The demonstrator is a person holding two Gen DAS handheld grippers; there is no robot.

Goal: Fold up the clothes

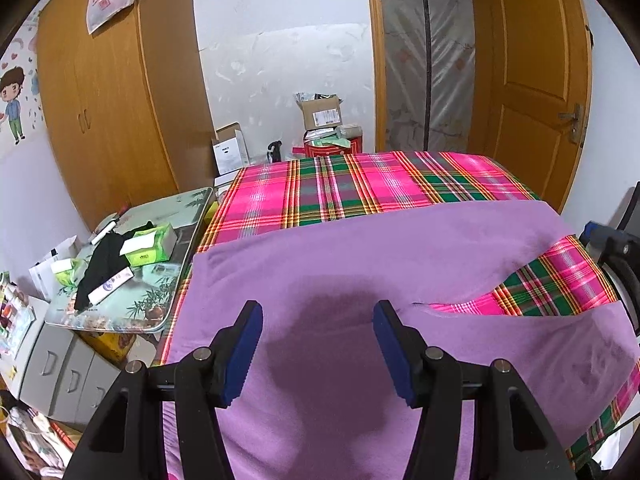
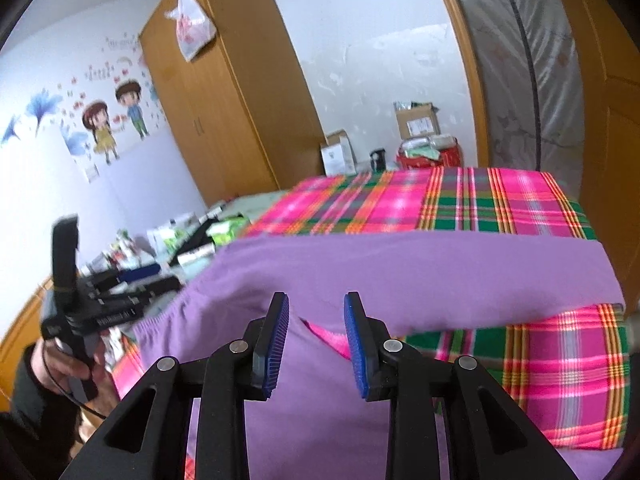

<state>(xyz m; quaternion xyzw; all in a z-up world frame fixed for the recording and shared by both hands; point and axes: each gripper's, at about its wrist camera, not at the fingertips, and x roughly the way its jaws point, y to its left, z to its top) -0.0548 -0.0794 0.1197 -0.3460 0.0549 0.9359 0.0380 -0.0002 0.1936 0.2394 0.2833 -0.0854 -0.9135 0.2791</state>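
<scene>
My left gripper (image 1: pixel 318 348) and right gripper (image 2: pixel 316 344) hover over the purple garment (image 1: pixel 360 248) (on plaid bedsheet (image 1: pixel 360 184)), jaws apart, empty.

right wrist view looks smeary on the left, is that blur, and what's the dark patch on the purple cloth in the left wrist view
Right wrist view: the left gripper and the hand holding it are motion-blurred, the cluttered side table too; both views bow straight edges. Left wrist view: sharp, and the dark patch is a shadow on the purple garment between the open pads.
</scene>
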